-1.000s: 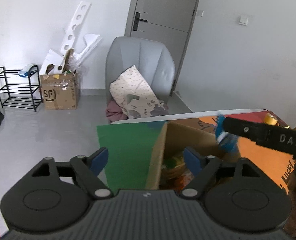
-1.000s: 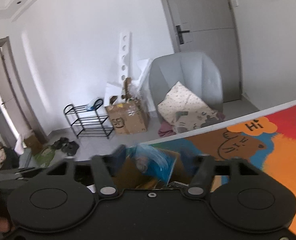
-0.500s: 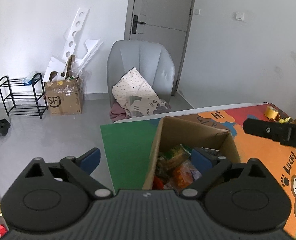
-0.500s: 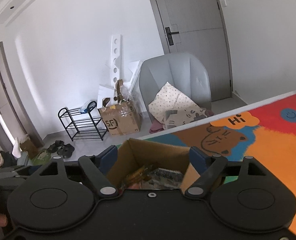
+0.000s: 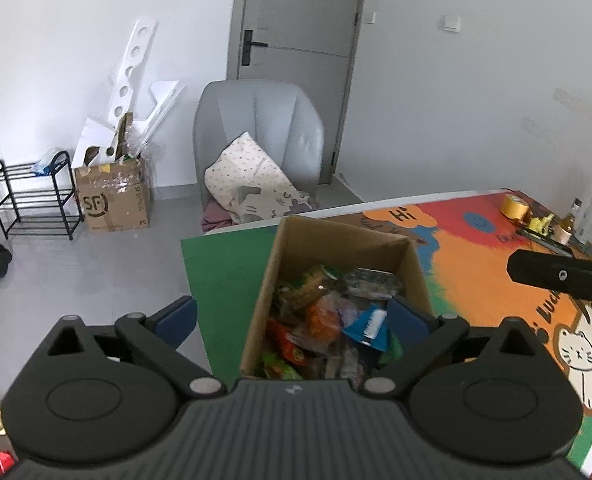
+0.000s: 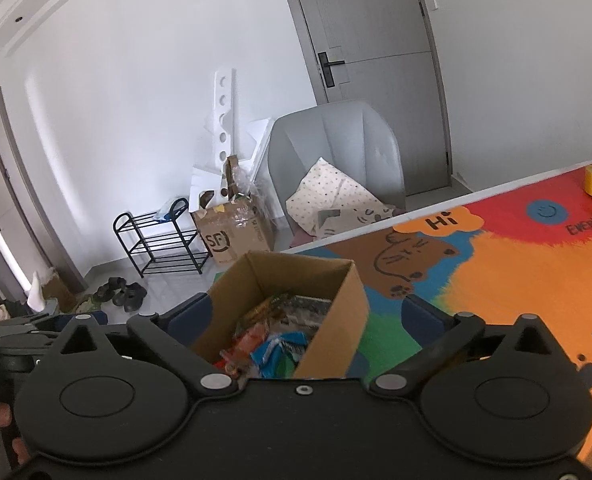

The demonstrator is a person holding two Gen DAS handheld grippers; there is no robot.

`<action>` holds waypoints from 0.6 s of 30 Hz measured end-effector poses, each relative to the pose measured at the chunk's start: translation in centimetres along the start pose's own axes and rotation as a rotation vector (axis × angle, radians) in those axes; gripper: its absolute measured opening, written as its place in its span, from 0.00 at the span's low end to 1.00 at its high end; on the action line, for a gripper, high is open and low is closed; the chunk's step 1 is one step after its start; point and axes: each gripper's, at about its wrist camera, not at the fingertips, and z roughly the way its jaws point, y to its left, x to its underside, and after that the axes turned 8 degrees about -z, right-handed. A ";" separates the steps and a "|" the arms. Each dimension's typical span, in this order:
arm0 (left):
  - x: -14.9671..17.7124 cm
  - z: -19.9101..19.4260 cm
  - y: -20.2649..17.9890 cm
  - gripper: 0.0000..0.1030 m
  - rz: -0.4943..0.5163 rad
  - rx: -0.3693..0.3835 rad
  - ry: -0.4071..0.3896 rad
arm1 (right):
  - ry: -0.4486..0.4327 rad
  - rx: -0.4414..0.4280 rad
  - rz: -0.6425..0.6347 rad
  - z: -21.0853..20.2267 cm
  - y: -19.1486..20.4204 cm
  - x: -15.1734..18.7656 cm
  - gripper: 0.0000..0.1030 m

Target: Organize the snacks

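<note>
An open cardboard box (image 5: 335,240) stands on the colourful table mat (image 5: 475,272), filled with several snack packets (image 5: 319,316). A blue packet (image 5: 365,326) lies on top of them; in the right wrist view the blue packet (image 6: 276,350) shows near the box (image 6: 335,312) wall. My left gripper (image 5: 292,318) hangs above the box's near end, its jaws opening, nothing pressed between them. My right gripper (image 6: 305,314) hovers over the box from the other side, jaws opening and empty. The right gripper's body (image 5: 559,276) shows at the left view's right edge.
A yellow tape roll (image 5: 513,206) and small bottles sit at the table's far right. Beyond the table's edge are a grey chair (image 5: 256,140) with a cushion, a taped carton (image 5: 112,200), a black shoe rack (image 5: 32,200) and shoes on the floor.
The blue packet that was between the right gripper's fingers now lies in the box. Both grippers have opened wider and drawn back from the box.
</note>
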 end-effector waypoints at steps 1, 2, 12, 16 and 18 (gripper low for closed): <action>0.2 -0.3 -0.3 0.99 0.007 0.003 -0.002 | -0.002 0.000 0.005 -0.5 -0.2 0.2 1.00; 0.4 -0.7 -0.6 0.99 0.014 0.008 -0.005 | -0.004 -0.001 0.009 -1.0 -0.4 0.4 1.00; 2.3 -3.7 -2.7 1.00 0.075 0.017 -0.007 | -0.021 0.000 0.045 -5.0 -2.4 1.6 1.00; 2.8 -5.0 -2.7 1.00 0.072 0.007 -0.014 | -0.019 -0.011 0.055 -6.5 -2.7 2.0 1.00; 3.0 -5.7 -2.8 1.00 0.071 -0.001 -0.016 | -0.017 -0.012 0.052 -7.1 -2.7 2.3 1.00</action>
